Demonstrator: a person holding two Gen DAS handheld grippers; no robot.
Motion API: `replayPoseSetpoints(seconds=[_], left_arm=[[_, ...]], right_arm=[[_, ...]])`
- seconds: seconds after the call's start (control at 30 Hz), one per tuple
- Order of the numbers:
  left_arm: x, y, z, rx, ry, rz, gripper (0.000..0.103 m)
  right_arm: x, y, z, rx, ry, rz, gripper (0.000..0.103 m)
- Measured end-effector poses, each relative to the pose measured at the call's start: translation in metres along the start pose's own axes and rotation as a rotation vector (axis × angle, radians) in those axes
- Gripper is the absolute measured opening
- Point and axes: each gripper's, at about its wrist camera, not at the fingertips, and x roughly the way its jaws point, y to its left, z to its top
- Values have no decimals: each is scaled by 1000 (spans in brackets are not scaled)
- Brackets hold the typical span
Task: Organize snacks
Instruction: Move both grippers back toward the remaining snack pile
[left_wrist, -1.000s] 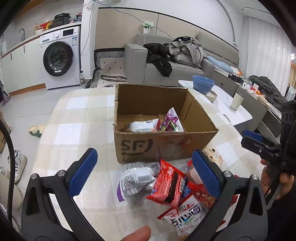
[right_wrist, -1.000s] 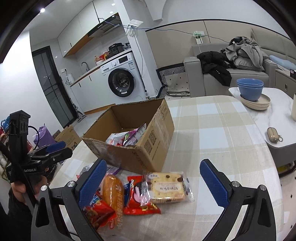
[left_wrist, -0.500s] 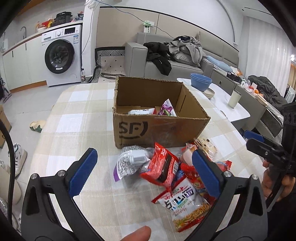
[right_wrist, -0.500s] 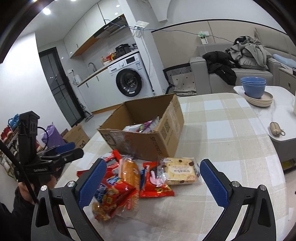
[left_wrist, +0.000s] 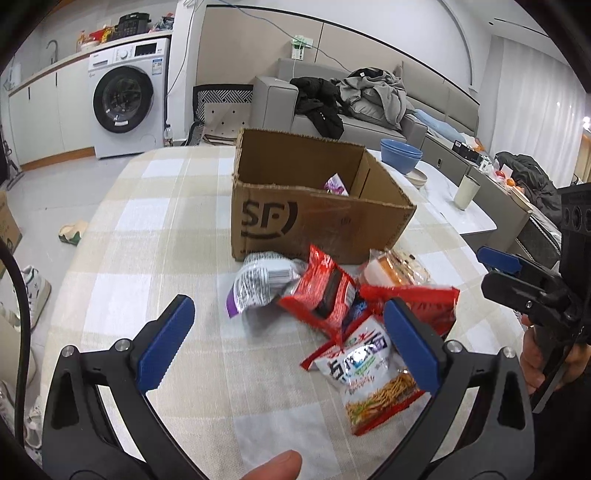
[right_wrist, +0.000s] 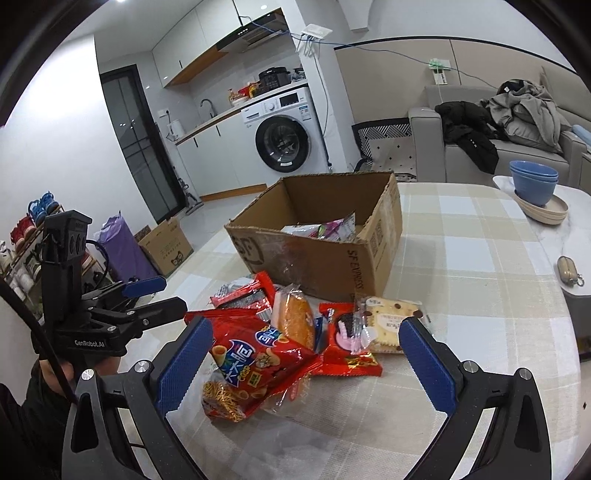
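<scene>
Checked cloth covers the table, with a washing machine and a grey sofa behind it. Standing on the cloth is an open cardboard box, the landmark for everything else; a few packets lie inside it. Just in front of the box, on the near side, sits a loose heap of snacks: a red chip bag, a bread roll in clear wrap, a biscuit pack and a silver-purple pouch. Left tongs hover above the heap's near edge, fingers spread wide, holding and touching nothing. Right tongs hang over the heap too, equally wide apart and empty.
</scene>
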Motion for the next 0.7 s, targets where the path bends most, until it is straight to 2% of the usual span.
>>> replayPoseSetpoints(seconds=[0.4, 0.7], left_arm=[[13, 5, -26, -23, 49, -3, 102], [20, 7, -28, -26, 63, 3, 102]], right_arm=[[15, 15, -8, -36, 44, 56, 102], [35, 16, -16, -15, 81, 71, 102]])
